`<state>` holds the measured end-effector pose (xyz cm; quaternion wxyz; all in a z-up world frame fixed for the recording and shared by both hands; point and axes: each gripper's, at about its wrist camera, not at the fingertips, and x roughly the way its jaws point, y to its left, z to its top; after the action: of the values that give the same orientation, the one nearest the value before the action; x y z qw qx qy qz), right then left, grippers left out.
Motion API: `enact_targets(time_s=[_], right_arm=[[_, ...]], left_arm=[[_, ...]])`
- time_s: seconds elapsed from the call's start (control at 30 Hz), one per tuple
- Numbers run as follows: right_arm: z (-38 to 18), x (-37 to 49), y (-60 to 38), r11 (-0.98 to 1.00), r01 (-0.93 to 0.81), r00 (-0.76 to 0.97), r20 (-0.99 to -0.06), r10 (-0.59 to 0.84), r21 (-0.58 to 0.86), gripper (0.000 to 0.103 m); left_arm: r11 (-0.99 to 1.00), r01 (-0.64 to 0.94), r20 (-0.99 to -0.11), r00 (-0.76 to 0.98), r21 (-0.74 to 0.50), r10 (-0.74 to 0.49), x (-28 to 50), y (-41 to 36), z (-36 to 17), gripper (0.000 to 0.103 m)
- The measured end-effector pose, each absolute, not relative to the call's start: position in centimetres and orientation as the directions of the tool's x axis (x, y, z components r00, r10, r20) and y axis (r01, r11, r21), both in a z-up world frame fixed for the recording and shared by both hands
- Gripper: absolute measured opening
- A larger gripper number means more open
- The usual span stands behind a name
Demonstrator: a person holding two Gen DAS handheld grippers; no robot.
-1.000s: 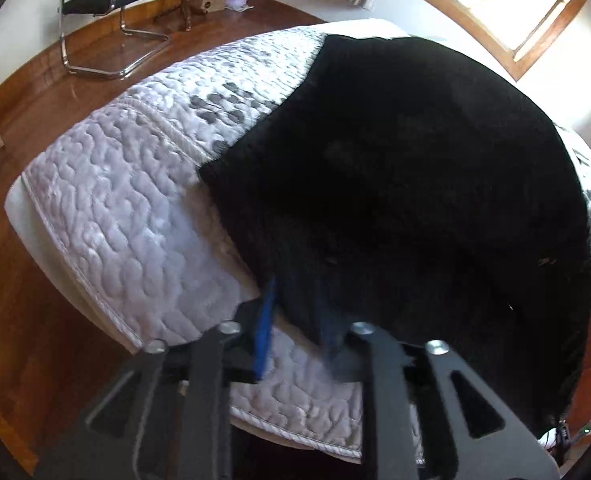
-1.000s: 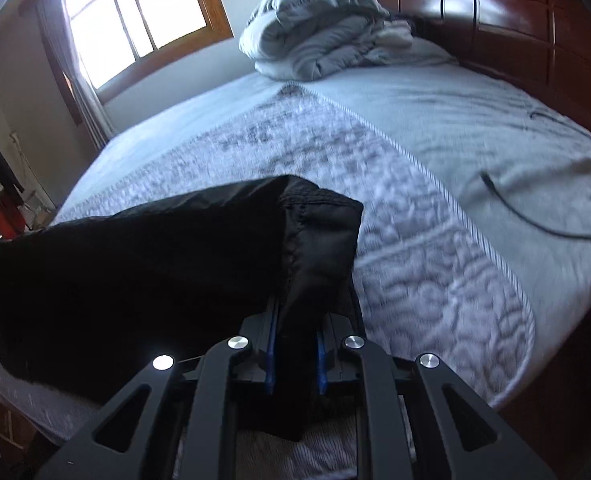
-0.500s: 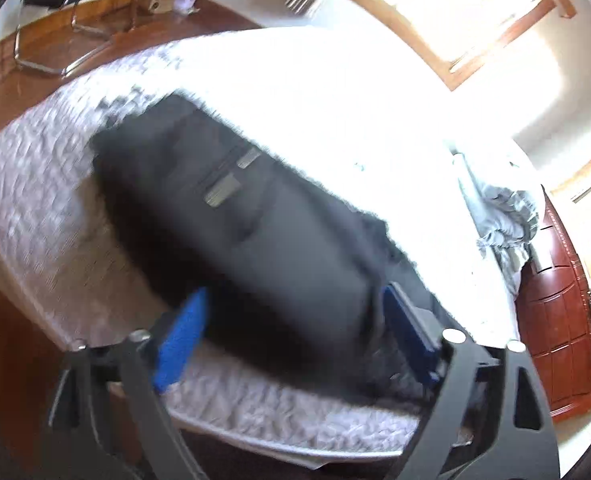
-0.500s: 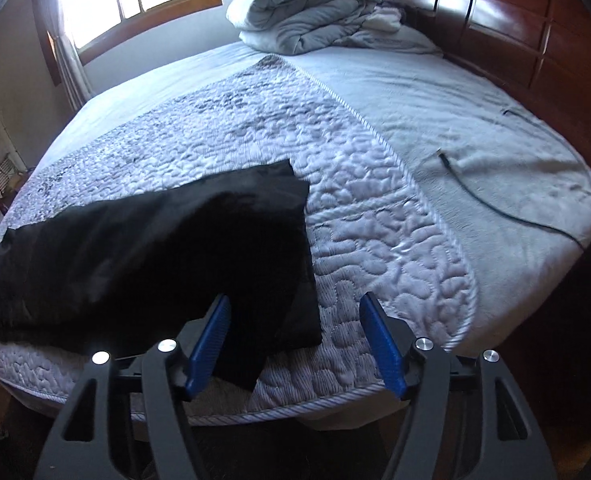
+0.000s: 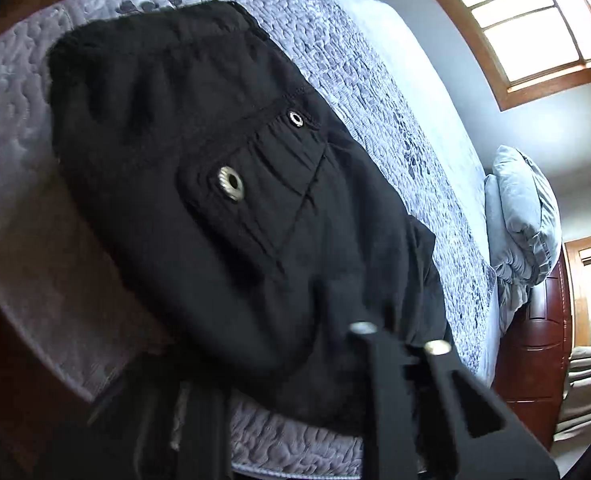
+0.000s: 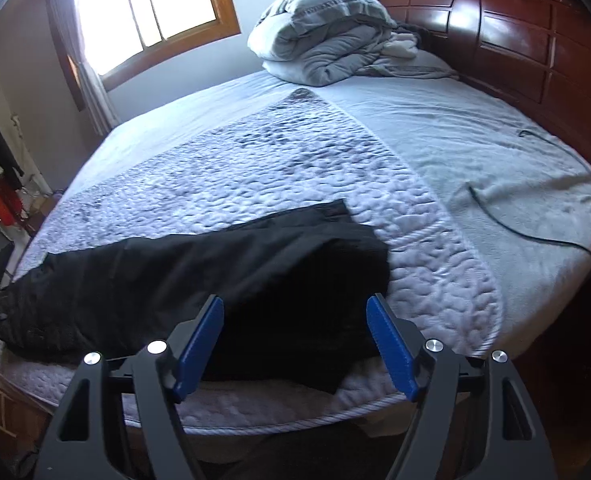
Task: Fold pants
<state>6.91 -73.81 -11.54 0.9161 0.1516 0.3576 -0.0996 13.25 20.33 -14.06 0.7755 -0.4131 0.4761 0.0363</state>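
Pants (image 6: 199, 276) on bed (image 6: 435, 216), bedding (image 6: 327, 48) behind.

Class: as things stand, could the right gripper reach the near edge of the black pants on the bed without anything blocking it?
Probably yes. The right gripper, its jaws opening with nothing pressed between them, hangs just above the near edge of the black pants. Only bare quilted bed cover lies beside them; the black cable is well off to the side.

Daylight pours in from the window (image 6: 151, 12), blown out white on my right view. The pants (image 5: 215, 200) read as near-solid black, detail lost in shadow. My left view smears with motion blur near the bottom. Both feeds bend hard at the edges, corners dark.
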Motion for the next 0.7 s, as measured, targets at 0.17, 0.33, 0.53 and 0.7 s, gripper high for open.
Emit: enact_targets(time_s=[0.17,0.33,0.53,0.7], right_arm=[[-11.1,7.4,-71.4,0.952,0.227,0.731,-0.682,-0.028,0.204,0.075],[-11.6,8.5,-69.6,0.944,0.168,0.735,-0.674,0.071,0.282,0.075],[-13.0,9.7,-66.9,0.896,0.071,0.702,-0.660,0.267,0.438,0.075],[-15.8,8.8,-69.0,0.717,0.167,0.688,-0.601,0.407,0.676,0.075]], left_arm=[[0.751,-0.370,-0.769,0.576,-0.546,-0.276,11.6,19.0,-10.5,0.009],[0.821,-0.409,-0.867,0.460,-0.399,-0.193,10.3,18.7,-14.9,0.011],[0.914,-0.326,-0.872,0.486,-0.243,-0.058,13.5,17.5,-14.9,0.013],[0.918,-0.327,-0.887,0.458,-0.225,-0.055,15.2,18.1,-14.1,0.016]])
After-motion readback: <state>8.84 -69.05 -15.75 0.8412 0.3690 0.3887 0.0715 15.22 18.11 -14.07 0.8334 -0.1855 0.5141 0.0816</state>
